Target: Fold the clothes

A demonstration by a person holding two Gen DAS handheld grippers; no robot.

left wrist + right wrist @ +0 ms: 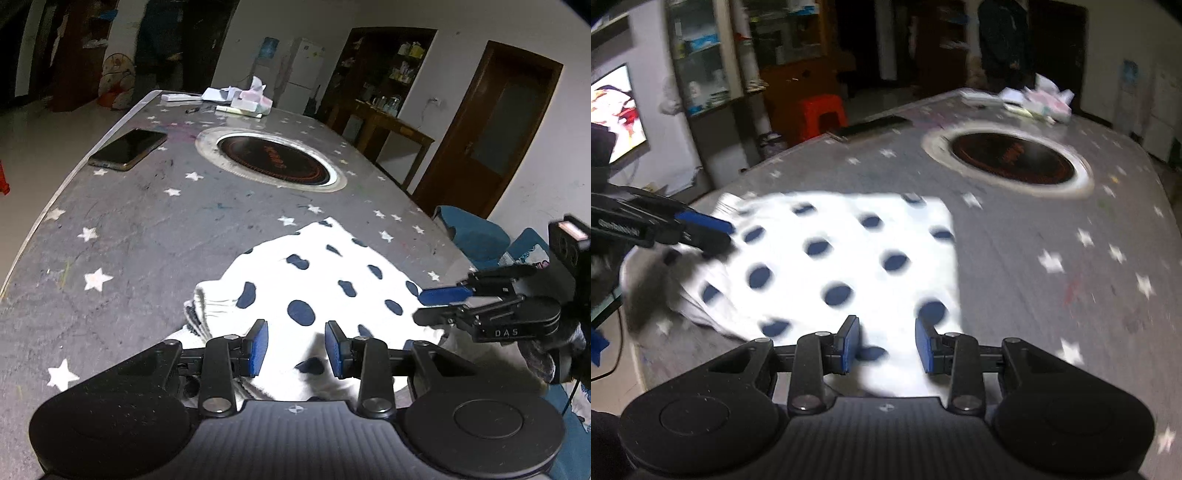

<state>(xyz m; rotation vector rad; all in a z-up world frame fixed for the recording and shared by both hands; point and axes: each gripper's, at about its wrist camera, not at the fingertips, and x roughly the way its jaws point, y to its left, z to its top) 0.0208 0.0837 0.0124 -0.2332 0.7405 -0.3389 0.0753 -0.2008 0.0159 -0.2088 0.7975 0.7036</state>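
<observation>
Over the spotted garment [314, 280] | my left gripper [296, 349] tilts down, jaws parted, gripping nothing | my right gripper [887, 349] likewise | bare table [147, 229] beyond.

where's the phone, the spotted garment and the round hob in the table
phone [127, 148], left wrist view, middle of screen
spotted garment [317, 266], left wrist view, white area mid-fabric
round hob [273, 158], left wrist view, dark centre

A home dining room: fridge [301, 70], television [615, 114], hotpot table [147, 229].

Soft knitted spotted garment [314, 280] on a matt, scuffed star-print tablecloth [147, 229]; glossy phone [129, 147].
</observation>
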